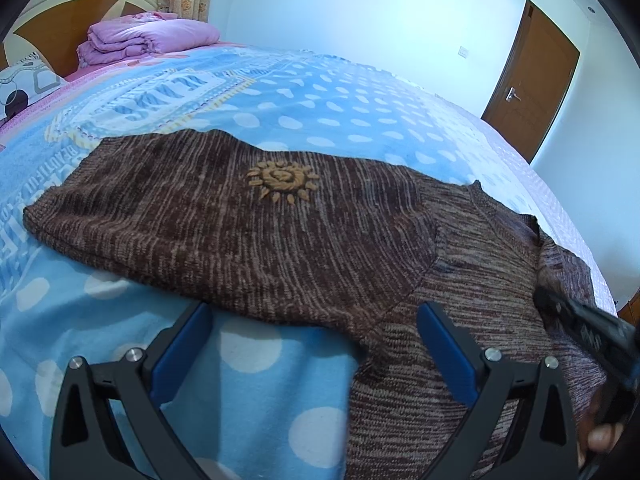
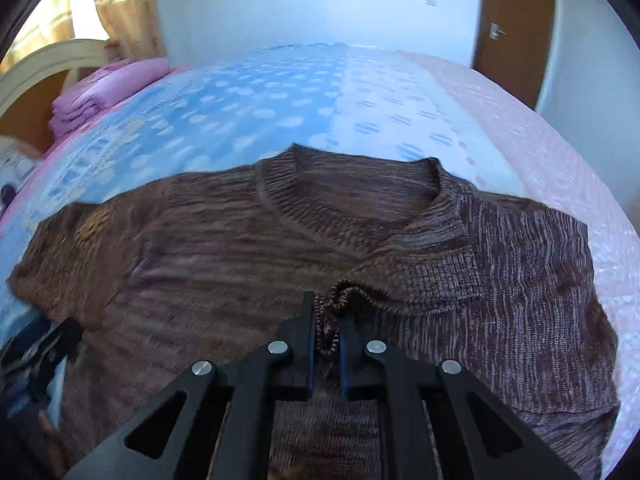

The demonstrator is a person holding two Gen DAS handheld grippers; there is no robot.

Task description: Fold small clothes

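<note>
A small brown knit sweater (image 1: 248, 224) with a yellow sun emblem (image 1: 282, 180) lies on the blue dotted bedspread (image 1: 248, 364). My left gripper (image 1: 316, 316) is open, its blue-padded fingers (image 1: 184, 344) just above the bedspread at the sweater's near edge. My right gripper (image 2: 326, 320) is shut on a bunched fold of the sweater (image 2: 344, 294), below the collar (image 2: 348, 200). In the left wrist view the right gripper (image 1: 580, 324) shows at the right edge over the sweater.
A folded pink quilt (image 1: 148, 38) and a pillow (image 1: 28, 84) lie at the head of the bed by the headboard (image 1: 80, 0). A brown door (image 1: 532, 80) stands in the far wall. The bed's right edge (image 2: 560, 140) is pink.
</note>
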